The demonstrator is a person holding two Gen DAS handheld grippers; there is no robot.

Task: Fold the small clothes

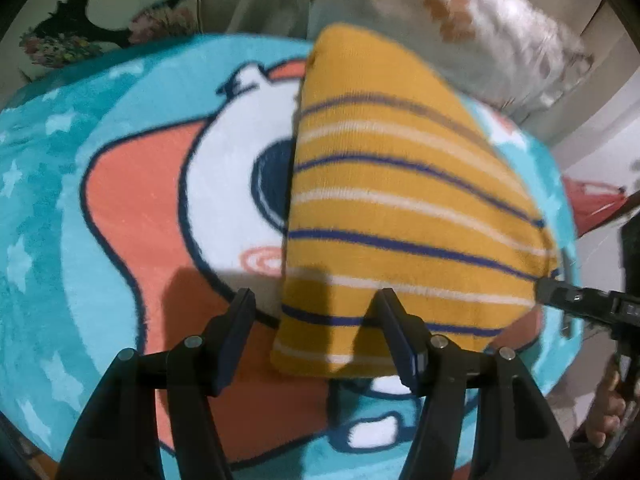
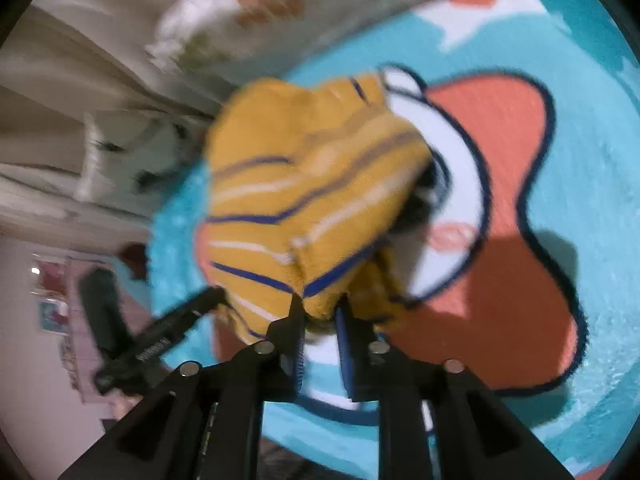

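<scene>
A small yellow knit garment with blue and white stripes lies on a round cartoon rug. My left gripper is open just above the garment's near left corner and holds nothing. My right gripper is shut on a corner of the same garment and lifts it, so the cloth bunches up in front of it. In the left wrist view the right gripper shows at the garment's right edge. The left gripper shows in the right wrist view at the garment's lower left.
The rug is teal with an orange and white cartoon figure. A white patterned cloth lies beyond it. A red object sits at the right. Bare toes show at the lower right.
</scene>
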